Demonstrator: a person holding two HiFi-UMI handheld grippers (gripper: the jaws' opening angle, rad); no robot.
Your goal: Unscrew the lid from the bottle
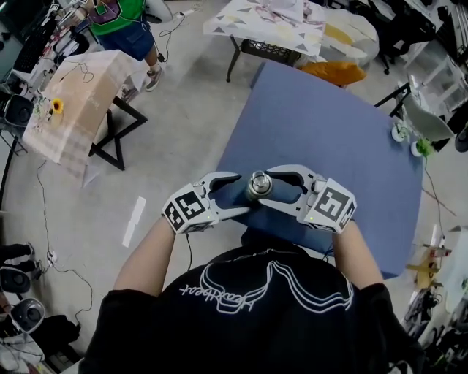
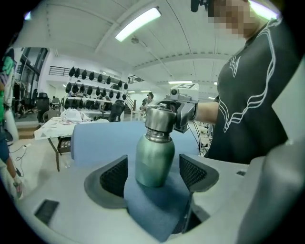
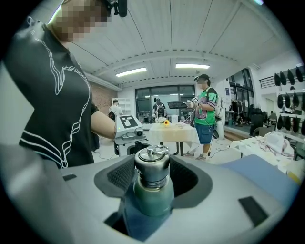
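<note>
A green metal bottle (image 2: 155, 155) with a steel lid (image 1: 260, 184) stands upright near the front edge of the blue table (image 1: 329, 124). My right gripper (image 1: 269, 188) comes in from the right, and in the right gripper view its pads (image 3: 119, 177) press on both sides of the lid (image 3: 152, 164). My left gripper (image 1: 243, 194) comes in from the left at body height. In the left gripper view the bottle stands between its fingertips (image 2: 119, 174) with a narrow gap on each side, so the left gripper (image 2: 153, 164) is open. The right gripper (image 2: 183, 107) shows behind the lid.
A wooden table (image 1: 80, 95) stands to the left. A table with a patterned cloth (image 1: 270, 22) is at the back, with an orange thing (image 1: 333, 71) beside it. A person in a green shirt (image 3: 206, 114) stands beyond. Cables and a white strip (image 1: 134, 220) lie on the floor.
</note>
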